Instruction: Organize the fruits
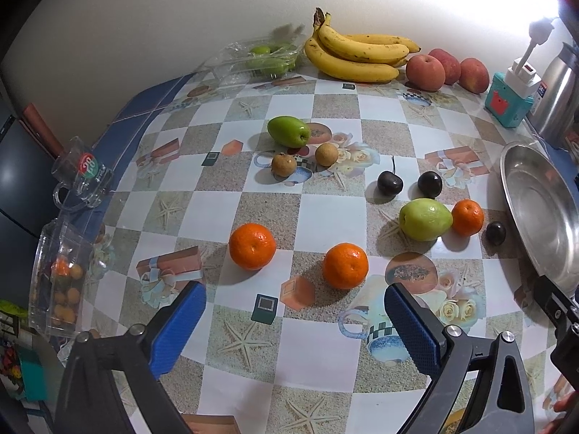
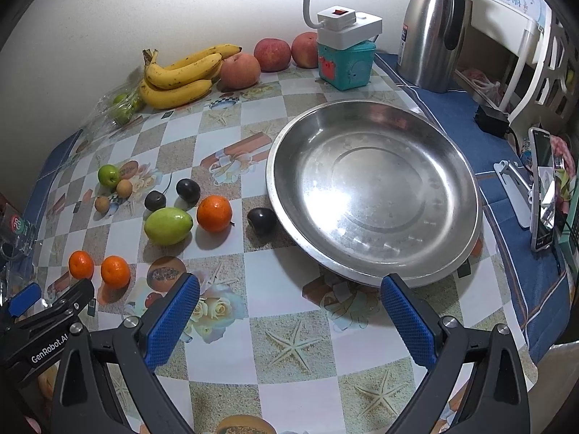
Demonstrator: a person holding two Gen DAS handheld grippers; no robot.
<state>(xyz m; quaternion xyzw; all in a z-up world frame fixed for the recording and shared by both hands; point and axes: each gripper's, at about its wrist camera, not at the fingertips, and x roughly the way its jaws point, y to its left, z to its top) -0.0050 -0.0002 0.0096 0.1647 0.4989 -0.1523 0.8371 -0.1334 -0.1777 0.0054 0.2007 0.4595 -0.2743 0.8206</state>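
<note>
Fruits lie loose on my checkered table (image 2: 289, 311) left of the steel basin (image 2: 372, 195), from banana bunch (image 2: 181, 76) to green guava (image 2: 168, 225) to tangerines (image 1: 345, 266), while my left gripper (image 1: 295, 316) and right gripper (image 2: 289, 309) hover spread, grasping nothing.

Your left gripper (image 1: 295, 311) hovers over the table (image 1: 253, 202), jaws spread wide, nothing between them. Your right gripper (image 2: 289, 305) likewise: above the table, wide apart, unloaded.
</note>
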